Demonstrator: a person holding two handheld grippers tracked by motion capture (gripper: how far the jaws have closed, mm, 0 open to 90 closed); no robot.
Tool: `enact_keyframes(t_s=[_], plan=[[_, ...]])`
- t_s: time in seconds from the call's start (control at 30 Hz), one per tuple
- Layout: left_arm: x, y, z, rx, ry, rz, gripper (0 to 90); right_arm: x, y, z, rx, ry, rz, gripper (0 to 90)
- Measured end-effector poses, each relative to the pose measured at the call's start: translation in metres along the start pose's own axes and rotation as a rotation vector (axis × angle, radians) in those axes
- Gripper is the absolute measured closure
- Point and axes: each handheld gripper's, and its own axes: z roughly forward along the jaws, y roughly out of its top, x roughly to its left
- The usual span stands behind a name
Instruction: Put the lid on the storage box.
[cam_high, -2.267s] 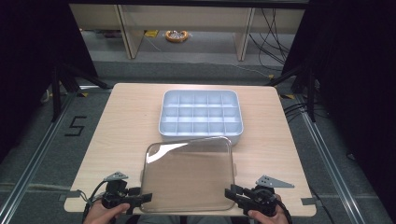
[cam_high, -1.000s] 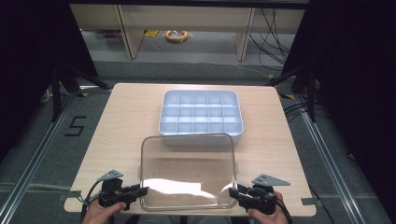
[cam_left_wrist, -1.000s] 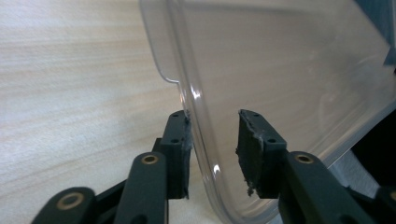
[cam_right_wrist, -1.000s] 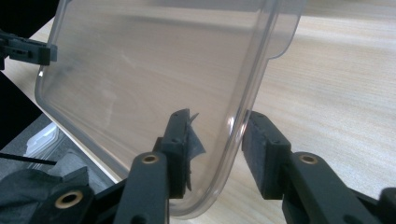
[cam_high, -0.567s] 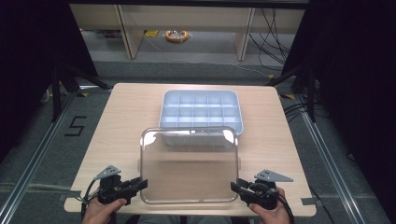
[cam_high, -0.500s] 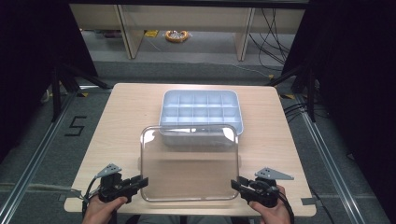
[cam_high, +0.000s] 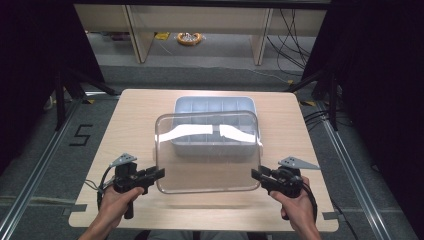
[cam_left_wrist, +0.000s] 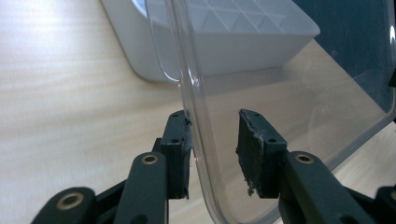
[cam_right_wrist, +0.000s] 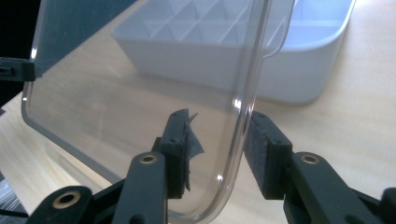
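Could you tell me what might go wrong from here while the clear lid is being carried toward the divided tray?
1. The clear lid is gripped only at its thin side edges by the left gripper and the right gripper, so it could slip or twist.
2. It hangs tilted above the table, partly overlapping the white divided tray; lowered unevenly, one edge might catch the tray's rim.
3. Glare on the lid may hide its alignment.

Clear, glossy plastic lid (cam_high: 207, 152), smooth, with bright reflections. Matt white plastic compartment tray (cam_high: 215, 107). Light wood-grain table (cam_high: 135, 117), smooth satin finish. Matt black gripper pads (cam_left_wrist: 254, 149), rough and worn.
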Motion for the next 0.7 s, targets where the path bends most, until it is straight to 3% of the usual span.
enact_keyframes(t_s=[0.1,0.13,0.17,0.2,0.3,0.37,0.5,0.53,0.63,0.7], plan=[[0.002,0.011,0.002,-0.015,0.001,0.009,64.1,0.000,0.010,0.000,-0.006,0.000,0.038,63.3],[0.002,0.015,0.003,-0.015,-0.003,0.004,64.1,0.000,0.014,0.001,-0.010,-0.002,0.036,63.3],[0.002,0.017,0.004,-0.015,0.003,0.006,64.3,-0.005,0.017,0.002,-0.020,-0.002,-0.008,63.3],[0.002,0.021,0.006,-0.020,0.008,0.011,64.2,-0.002,0.018,0.003,-0.020,-0.003,0.023,63.3],[0.003,0.029,0.010,-0.024,0.009,0.012,64.0,-0.007,0.027,0.005,-0.030,-0.012,-0.003,63.3],[0.003,0.033,0.012,-0.024,0.005,0.011,63.9,-0.007,0.031,0.006,-0.025,-0.022,0.031,63.3],[0.004,0.044,0.018,-0.028,0.014,0.018,63.6,-0.017,0.042,0.010,-0.044,-0.006,0.007,63.3],[0.004,0.047,0.020,-0.036,0.021,0.016,63.5,-0.016,0.044,0.011,-0.042,-0.003,0.053,63.3],[0.005,0.057,0.027,-0.044,0.021,-0.012,62.6,-0.027,0.053,0.016,-0.063,-0.009,0.014,62.9],[0.007,0.065,0.032,-0.041,0.012,-0.027,62.6,-0.029,0.059,0.018,-0.062,0.001,0.049,62.7]])
